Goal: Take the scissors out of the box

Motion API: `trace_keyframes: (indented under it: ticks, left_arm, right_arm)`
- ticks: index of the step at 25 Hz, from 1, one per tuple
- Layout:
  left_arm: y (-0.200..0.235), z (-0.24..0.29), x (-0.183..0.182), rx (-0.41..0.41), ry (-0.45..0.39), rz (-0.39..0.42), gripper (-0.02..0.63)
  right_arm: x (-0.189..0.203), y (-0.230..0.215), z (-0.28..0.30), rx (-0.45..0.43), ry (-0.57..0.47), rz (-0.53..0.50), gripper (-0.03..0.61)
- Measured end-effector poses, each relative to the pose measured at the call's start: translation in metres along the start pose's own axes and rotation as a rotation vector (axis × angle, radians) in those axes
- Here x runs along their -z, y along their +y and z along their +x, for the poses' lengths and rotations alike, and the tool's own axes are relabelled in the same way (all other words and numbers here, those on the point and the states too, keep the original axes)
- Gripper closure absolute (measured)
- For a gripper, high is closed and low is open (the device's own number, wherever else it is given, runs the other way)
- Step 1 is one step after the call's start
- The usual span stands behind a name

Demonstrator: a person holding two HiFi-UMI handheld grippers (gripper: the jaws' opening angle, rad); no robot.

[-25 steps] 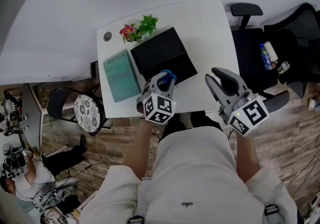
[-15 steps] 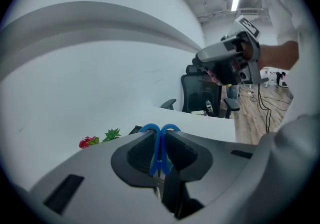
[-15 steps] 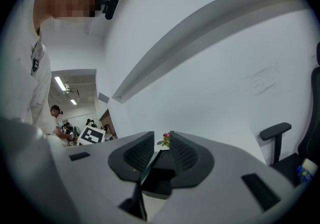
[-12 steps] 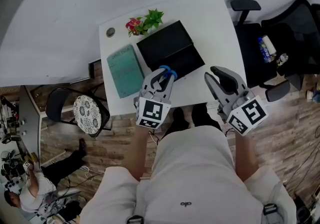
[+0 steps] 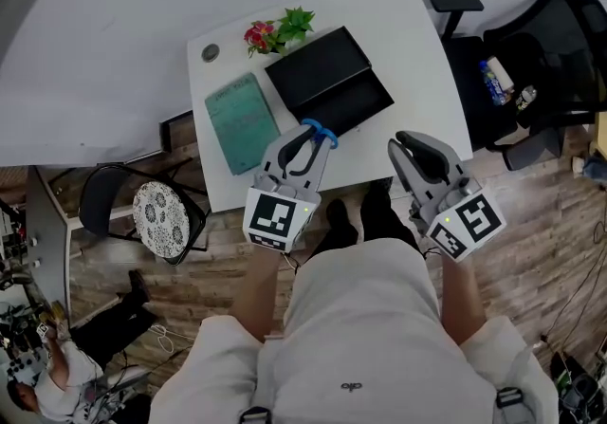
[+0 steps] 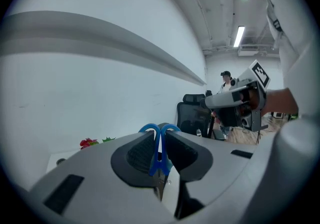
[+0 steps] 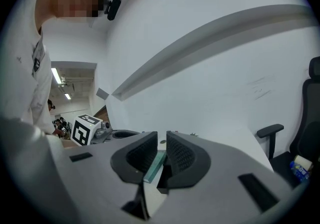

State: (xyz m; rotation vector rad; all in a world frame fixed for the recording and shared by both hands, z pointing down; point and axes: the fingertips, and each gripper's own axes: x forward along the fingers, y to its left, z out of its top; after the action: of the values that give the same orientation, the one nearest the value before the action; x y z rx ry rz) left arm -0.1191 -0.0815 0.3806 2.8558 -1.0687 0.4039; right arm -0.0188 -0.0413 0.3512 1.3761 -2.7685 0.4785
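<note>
The scissors [image 5: 320, 135] have blue handles, and my left gripper [image 5: 308, 140] is shut on them, held up in the air in front of the table's near edge. In the left gripper view the blue loops [image 6: 159, 138] stick out between the pads. The open black box [image 5: 327, 81] lies on the white table [image 5: 408, 43], just beyond the left gripper. My right gripper [image 5: 415, 149] hangs off the table's near right side. Its jaws have just been closing and now stand a narrow gap apart [image 7: 161, 144] with nothing between them.
A green book [image 5: 242, 119] lies left of the box and a small flower plant [image 5: 278, 31] stands at the table's back. Black office chairs [image 5: 531, 62] stand to the right. A chair with a patterned cushion [image 5: 156, 216] stands at the left.
My left gripper has risen with the scissors and come back from the box toward the table's near edge. The right gripper's jaws have narrowed.
</note>
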Motion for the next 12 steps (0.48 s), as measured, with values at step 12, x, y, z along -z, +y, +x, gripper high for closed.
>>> trace_keyframes:
  ticks: [12]
  left_arm:
    - [-0.006, -0.047, -0.018, 0.047, -0.113, -0.053, 0.534]
  right_arm:
    - [0.001, 0.042, -0.011, 0.045, -0.042, -0.035, 0.56]
